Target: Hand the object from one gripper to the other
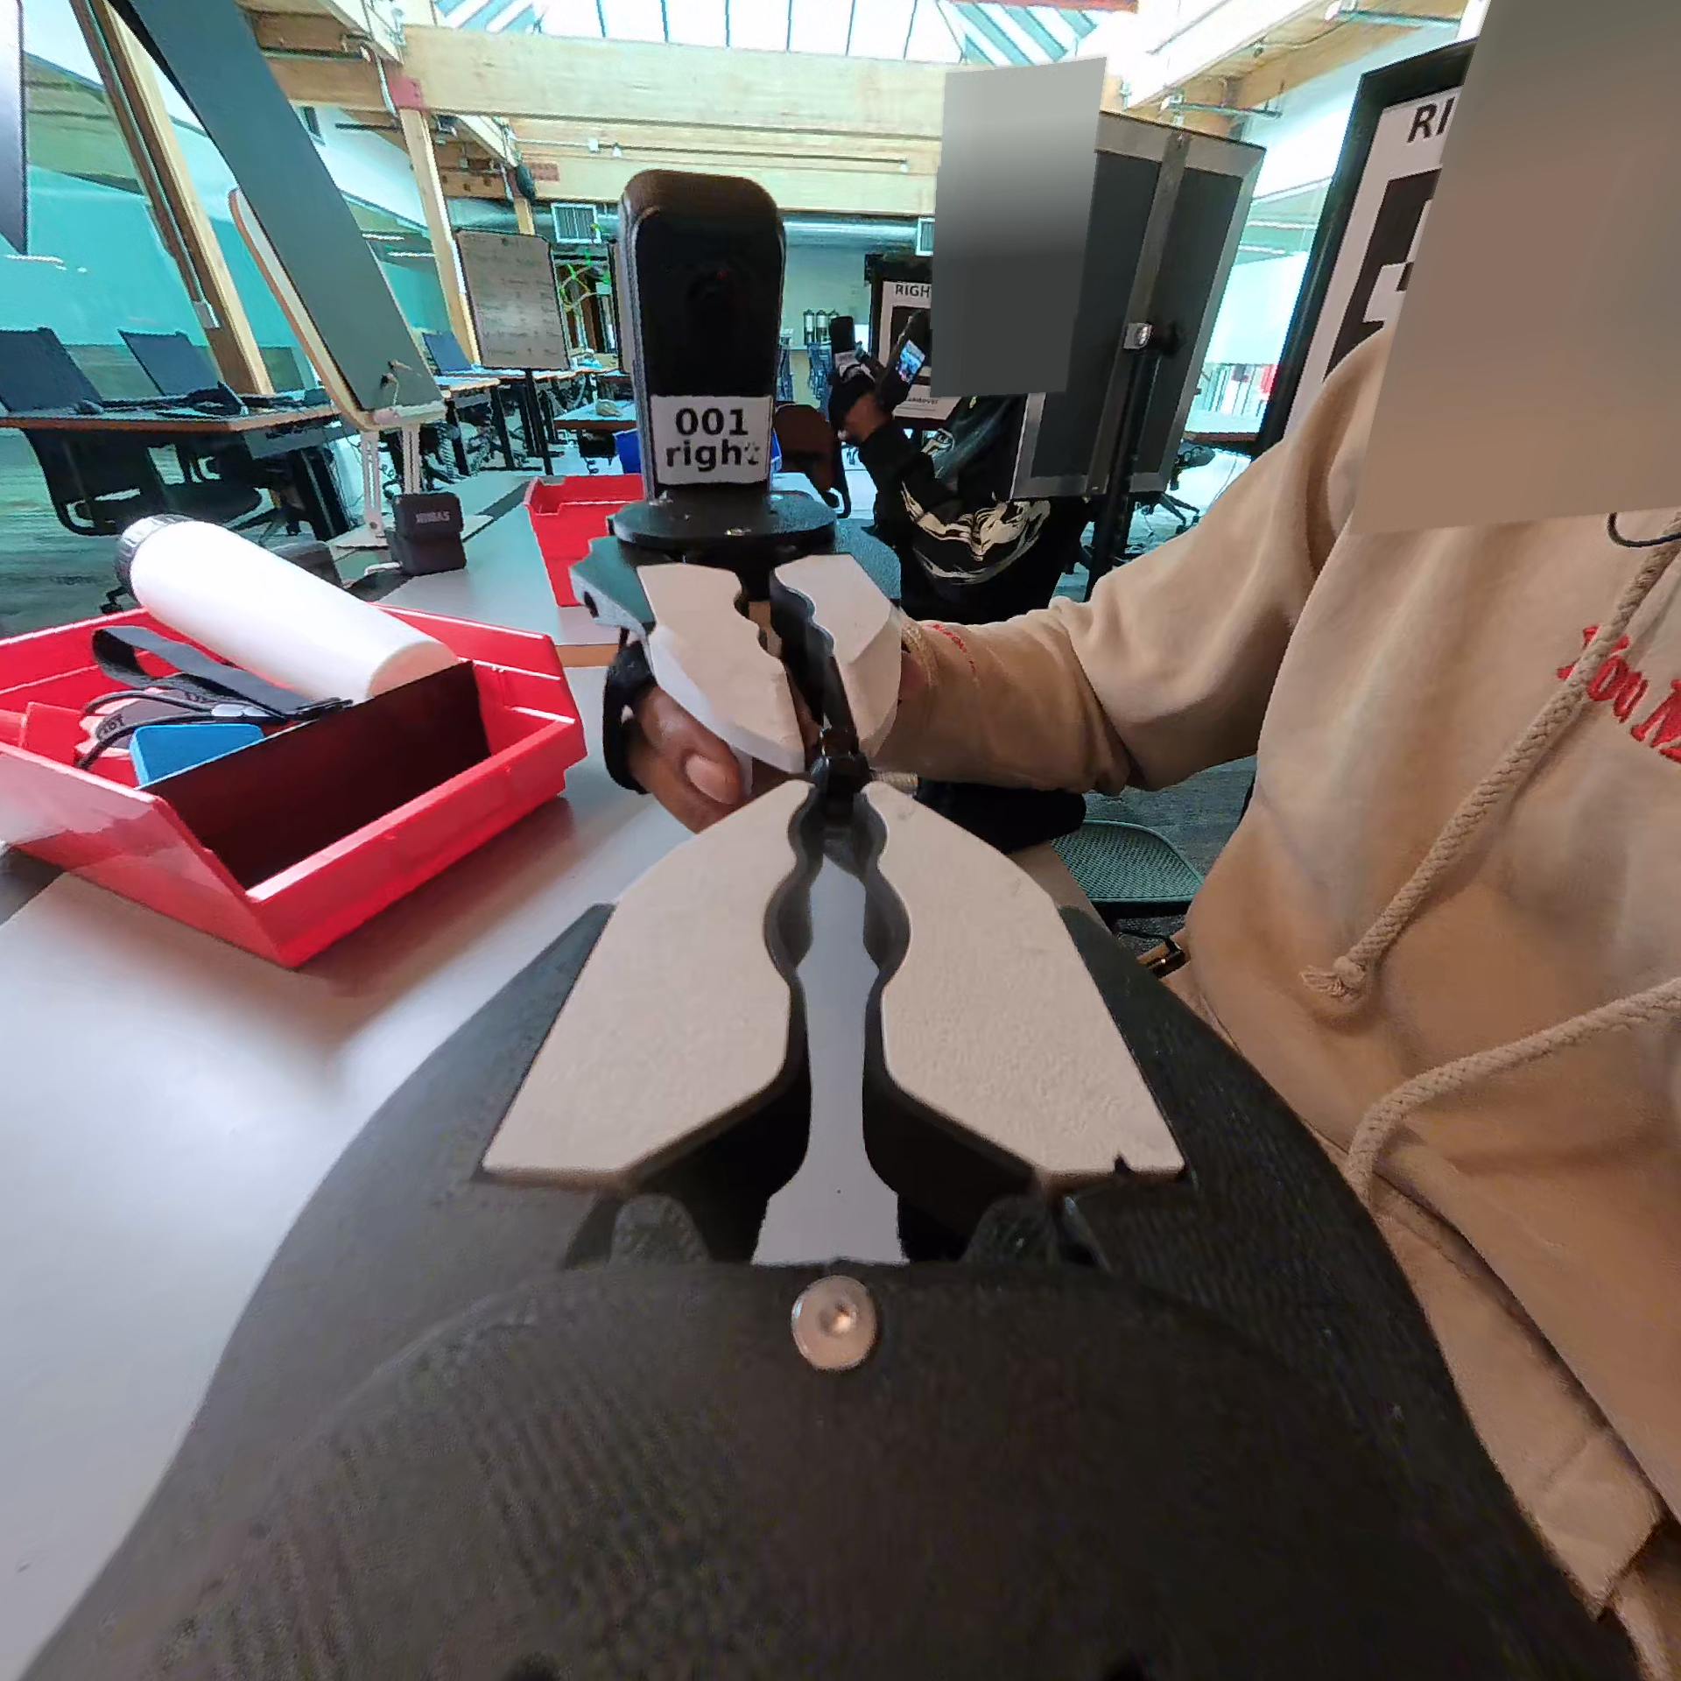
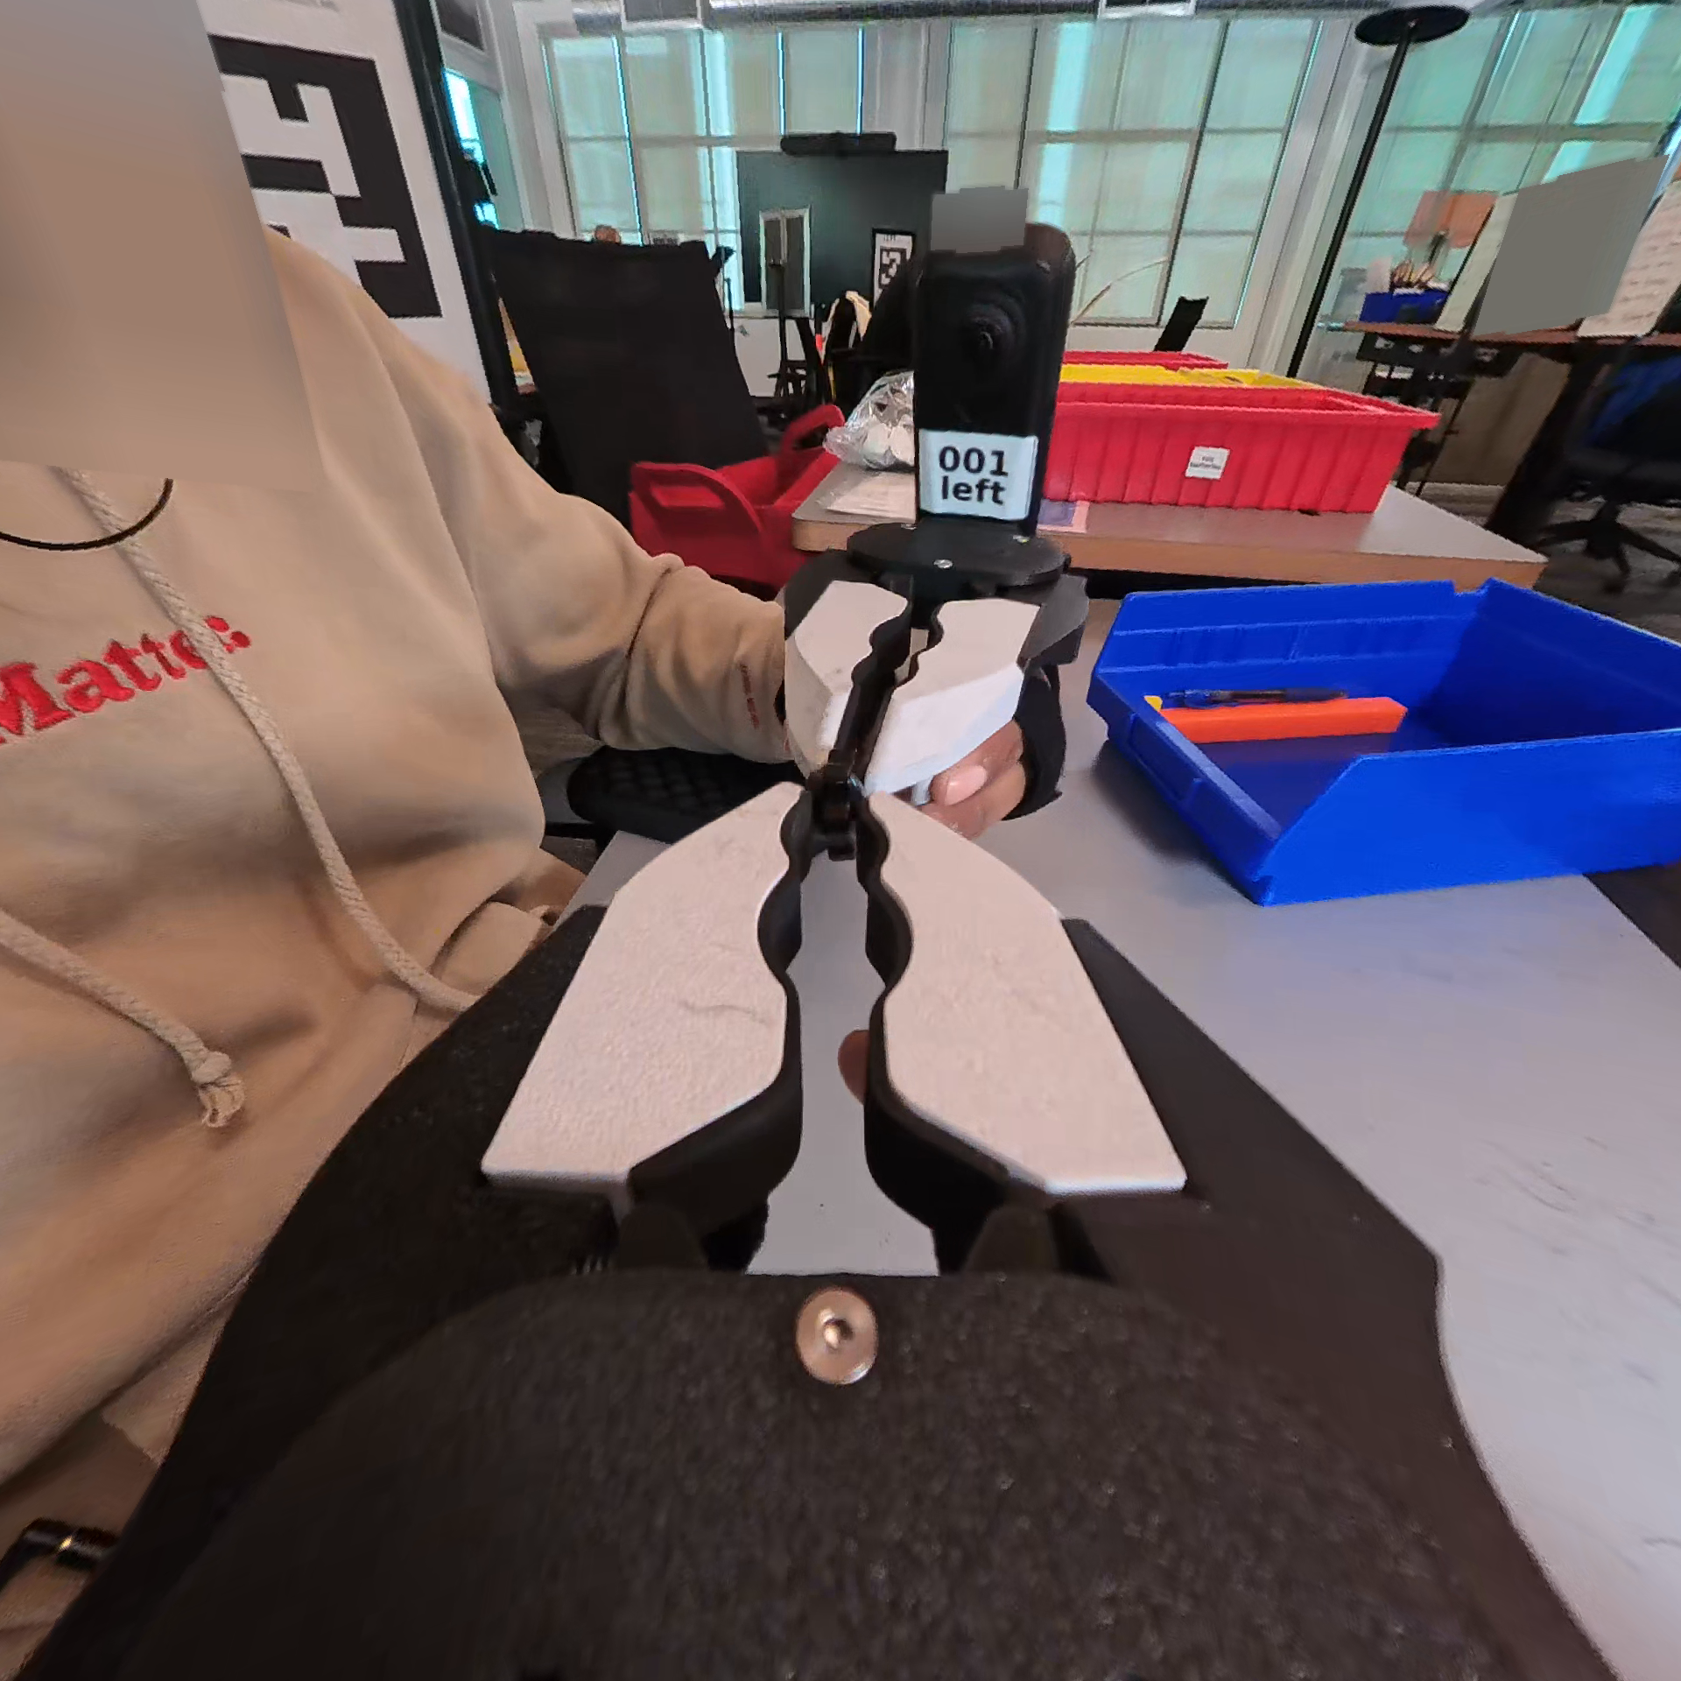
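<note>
Black and slender, a small rod-like object with a knobby joint (image 1: 841, 764) sits pinched between two pairs of tongs that meet tip to tip above the grey bench (image 1: 182, 1046). The left tongs (image 1: 839, 793), with white textured pads on black fingers, are narrowed onto the near end of the black object, their tips touching it. The right tongs (image 1: 823, 723) face them from the far side, closed around the same piece, which runs up between their white pads. From the right wrist view the black object (image 2: 832, 800) shows the same way: the right tongs (image 2: 832, 823) pinch it at the tips while the left tongs (image 2: 850, 764) clamp it from the opposite side. A person in a beige hooded sweatshirt (image 1: 1364, 819) holds both tools. On the bench to one side stands a red plastic bin (image 1: 382, 873) with a white cylindrical bottle (image 1: 273, 619) lying across its rim; on the other side sits a blue plastic bin (image 2: 1455, 846) holding an orange bar (image 2: 1283, 719).
</note>
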A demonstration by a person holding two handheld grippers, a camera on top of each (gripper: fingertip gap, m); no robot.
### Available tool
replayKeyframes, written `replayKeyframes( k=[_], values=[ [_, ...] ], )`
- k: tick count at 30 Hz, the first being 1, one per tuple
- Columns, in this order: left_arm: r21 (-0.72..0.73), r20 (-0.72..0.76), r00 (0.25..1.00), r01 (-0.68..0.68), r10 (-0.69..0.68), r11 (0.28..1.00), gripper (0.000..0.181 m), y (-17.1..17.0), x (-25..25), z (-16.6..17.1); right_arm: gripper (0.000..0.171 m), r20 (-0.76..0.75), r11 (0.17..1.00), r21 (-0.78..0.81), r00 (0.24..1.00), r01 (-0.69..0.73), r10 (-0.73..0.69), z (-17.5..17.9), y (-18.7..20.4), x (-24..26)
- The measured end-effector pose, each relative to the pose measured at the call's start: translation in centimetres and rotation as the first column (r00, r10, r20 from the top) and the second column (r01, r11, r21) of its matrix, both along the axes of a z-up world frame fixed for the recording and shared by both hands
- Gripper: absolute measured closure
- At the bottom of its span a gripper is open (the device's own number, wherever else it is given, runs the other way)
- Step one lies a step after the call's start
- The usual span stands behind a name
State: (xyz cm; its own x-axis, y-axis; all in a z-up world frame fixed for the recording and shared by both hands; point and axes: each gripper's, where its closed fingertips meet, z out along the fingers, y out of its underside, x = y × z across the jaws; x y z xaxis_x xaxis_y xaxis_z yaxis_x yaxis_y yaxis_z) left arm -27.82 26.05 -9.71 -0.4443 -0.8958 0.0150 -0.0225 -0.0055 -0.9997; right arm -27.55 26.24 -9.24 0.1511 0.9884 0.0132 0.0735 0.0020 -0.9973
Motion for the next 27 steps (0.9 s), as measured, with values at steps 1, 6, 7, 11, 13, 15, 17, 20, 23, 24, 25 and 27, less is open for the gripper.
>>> replayKeyframes(
  k=[1,6,7,11,13,15,17,20,23,24,25,27],
  values=[
    [0.002,-0.006,1.0,-0.002,0.002,1.0,0.175,0.0,0.0,-0.1,0.163,0.007,1.0,0.003,1.0,0.006,-0.007,0.1,0.0,0.0],
    [0.047,-0.102,0.994,-0.026,0.031,0.999,0.173,0.3,0.2,-1.2,0.166,0.167,0.996,0.067,0.983,0.059,-0.07,-1.4,0.4,0.2],
    [0.064,-0.122,0.992,-0.024,0.032,0.998,0.171,0.2,0.3,-1.6,0.166,0.189,0.994,0.086,0.979,0.063,-0.078,-1.6,0.3,0.0],
    [0.113,-0.156,0.987,-0.028,0.045,0.993,0.175,0.1,0.5,-2.5,0.166,0.295,0.987,0.135,0.948,0.084,-0.121,-2.8,0.4,-0.3],
    [0.114,-0.115,0.991,-0.052,0.066,0.992,0.175,0.4,0.6,-1.9,0.166,0.254,0.983,0.147,0.957,0.109,-0.143,-2.2,0.7,-0.2],
    [0.089,-0.064,0.996,-0.063,0.069,0.994,0.175,0.6,0.4,-1.0,0.161,0.165,0.985,0.129,0.977,0.115,-0.136,-1.1,0.8,0.1],
    [0.051,-0.008,0.998,-0.054,0.055,0.997,0.175,0.7,-0.1,0.0,0.155,0.11,0.99,0.09,0.987,0.108,-0.118,-0.6,0.9,0.7],
    [0.022,0.037,0.999,-0.031,0.03,0.999,0.175,0.4,-0.3,0.9,0.155,0.024,0.997,0.033,0.997,0.071,-0.072,-0.1,0.8,0.7],
    [0.017,0.047,0.999,-0.015,0.015,1.0,0.175,-0.1,-0.3,0.9,0.158,0.017,0.999,0.03,0.999,0.037,-0.038,-0.2,0.4,0.0],
    [0.016,0.053,0.999,-0.015,0.014,1.0,0.175,-0.2,-0.2,0.9,0.161,0.015,0.999,0.032,0.999,0.031,-0.031,-0.2,0.2,-0.1],
    [0.007,0.057,0.998,-0.006,0.006,1.0,0.175,-0.3,-0.3,1.0,0.165,0.016,0.999,0.033,1.0,0.013,-0.014,-0.2,-0.1,-0.3],
    [-0.002,0.055,0.998,0.0,0.0,1.0,0.175,-0.3,-0.3,1.0,0.166,0.025,0.999,0.032,1.0,0.015,-0.016,-0.1,-0.2,-0.4]
  ],
)
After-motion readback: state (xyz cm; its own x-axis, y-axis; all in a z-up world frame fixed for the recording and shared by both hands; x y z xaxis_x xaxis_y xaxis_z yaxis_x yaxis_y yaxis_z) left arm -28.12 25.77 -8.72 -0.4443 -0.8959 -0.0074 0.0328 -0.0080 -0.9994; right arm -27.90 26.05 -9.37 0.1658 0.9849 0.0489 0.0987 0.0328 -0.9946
